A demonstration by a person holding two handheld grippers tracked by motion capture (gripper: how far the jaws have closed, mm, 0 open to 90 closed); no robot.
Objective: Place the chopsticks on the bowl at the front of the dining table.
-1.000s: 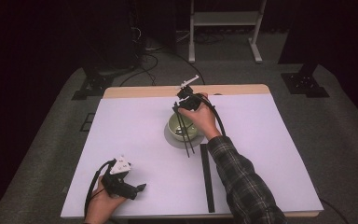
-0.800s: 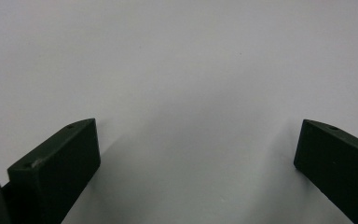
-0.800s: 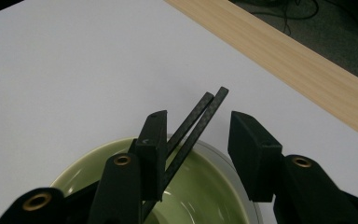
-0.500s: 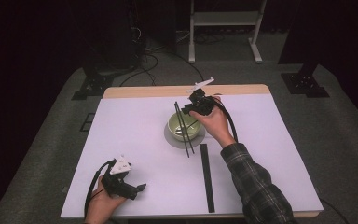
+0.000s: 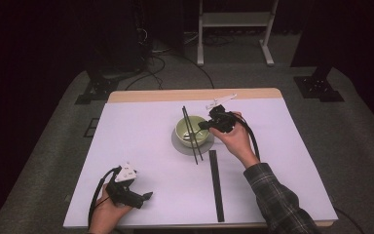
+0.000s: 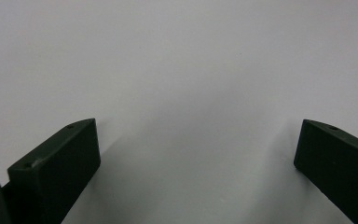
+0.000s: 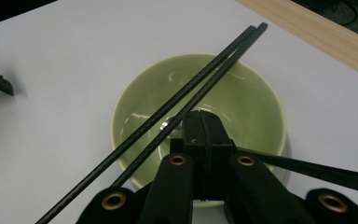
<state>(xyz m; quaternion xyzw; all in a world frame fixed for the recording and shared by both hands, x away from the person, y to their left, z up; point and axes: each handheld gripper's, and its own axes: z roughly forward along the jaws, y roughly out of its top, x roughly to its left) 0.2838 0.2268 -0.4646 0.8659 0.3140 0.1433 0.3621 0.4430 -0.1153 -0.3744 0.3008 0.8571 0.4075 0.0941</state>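
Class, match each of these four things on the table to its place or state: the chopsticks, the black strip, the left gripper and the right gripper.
Things:
1. chopsticks
2. black strip
3. left gripper
4. right gripper

Places or states:
A. fingers wide apart over bare white table
B. lying across the green bowl
C. flat on the table, nearer the person than the bowl
D. fingers shut, above the bowl

Pairs: 1-B, 2-C, 3-A, 4-D.

The right gripper's fingers have just been closing; nothing shows clearly between them.

Bright, evenly lit table, dark surroundings, soft shadows, slight close-up blur.
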